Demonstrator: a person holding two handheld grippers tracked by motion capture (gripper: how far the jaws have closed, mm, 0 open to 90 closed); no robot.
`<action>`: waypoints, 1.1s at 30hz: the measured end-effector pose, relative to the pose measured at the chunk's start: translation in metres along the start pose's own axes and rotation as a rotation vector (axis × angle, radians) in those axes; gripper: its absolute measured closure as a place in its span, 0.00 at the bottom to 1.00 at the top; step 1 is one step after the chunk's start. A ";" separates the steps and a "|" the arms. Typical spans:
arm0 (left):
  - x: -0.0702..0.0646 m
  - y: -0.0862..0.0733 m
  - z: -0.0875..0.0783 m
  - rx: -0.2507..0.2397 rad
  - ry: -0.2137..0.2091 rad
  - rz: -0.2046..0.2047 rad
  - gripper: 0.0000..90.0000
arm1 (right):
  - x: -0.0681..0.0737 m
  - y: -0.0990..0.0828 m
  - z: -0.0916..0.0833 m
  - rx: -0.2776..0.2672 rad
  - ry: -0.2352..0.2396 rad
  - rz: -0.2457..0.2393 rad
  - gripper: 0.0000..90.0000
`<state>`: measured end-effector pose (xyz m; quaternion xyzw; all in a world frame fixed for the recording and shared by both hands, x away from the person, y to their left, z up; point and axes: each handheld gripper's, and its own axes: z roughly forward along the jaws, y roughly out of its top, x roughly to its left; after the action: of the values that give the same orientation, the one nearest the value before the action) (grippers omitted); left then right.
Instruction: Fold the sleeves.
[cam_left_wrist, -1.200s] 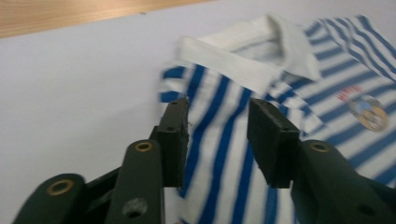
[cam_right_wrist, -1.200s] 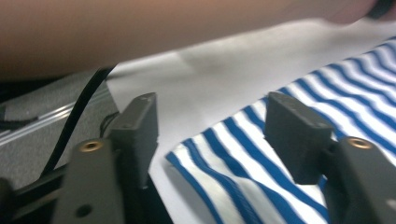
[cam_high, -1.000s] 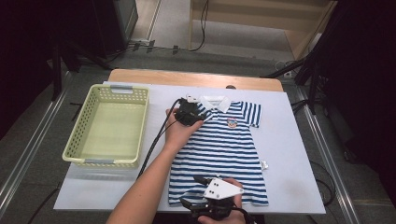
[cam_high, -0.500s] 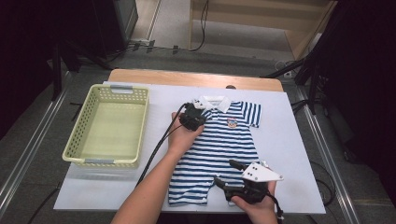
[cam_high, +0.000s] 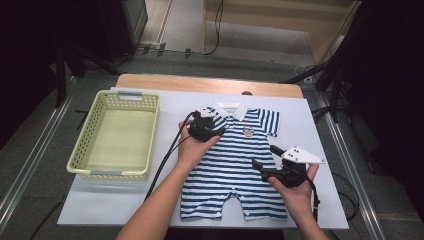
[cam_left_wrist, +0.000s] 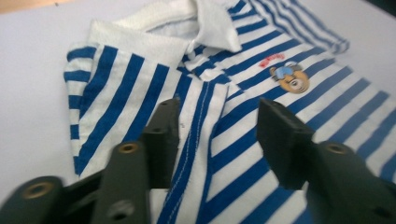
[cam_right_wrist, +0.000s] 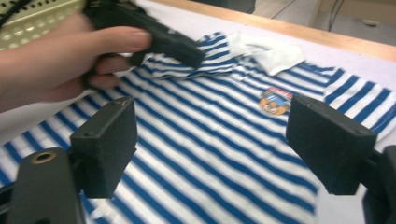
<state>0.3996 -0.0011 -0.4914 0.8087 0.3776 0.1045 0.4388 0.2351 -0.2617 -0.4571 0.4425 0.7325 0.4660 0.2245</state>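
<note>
Pale-green basket (cam_high: 116, 136) beside striped romper (cam_high: 235, 165)

romper (cam_left_wrist: 243, 121) hem cut off, badge (cam_high: 248, 131) unreadable

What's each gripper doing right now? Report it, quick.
Left gripper: open, just reopened, fingers astride the striped romper, gripping nothing.
Right gripper: open, over the romper, holding nothing.
</note>
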 end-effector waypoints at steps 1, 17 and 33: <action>-0.001 -0.001 -0.004 -0.011 -0.012 0.002 0.50 | -0.004 0.002 0.002 -0.001 -0.006 0.002 0.14; -0.023 -0.022 -0.053 -0.079 -0.048 0.014 0.16 | -0.059 0.015 0.027 0.012 -0.054 0.050 0.00; -0.034 -0.053 -0.094 -0.133 -0.085 0.032 0.00 | -0.096 0.021 0.060 0.036 -0.094 0.090 0.00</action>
<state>0.3015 0.0517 -0.4716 0.7872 0.3378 0.1018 0.5057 0.3374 -0.3110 -0.4750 0.5002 0.7089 0.4411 0.2296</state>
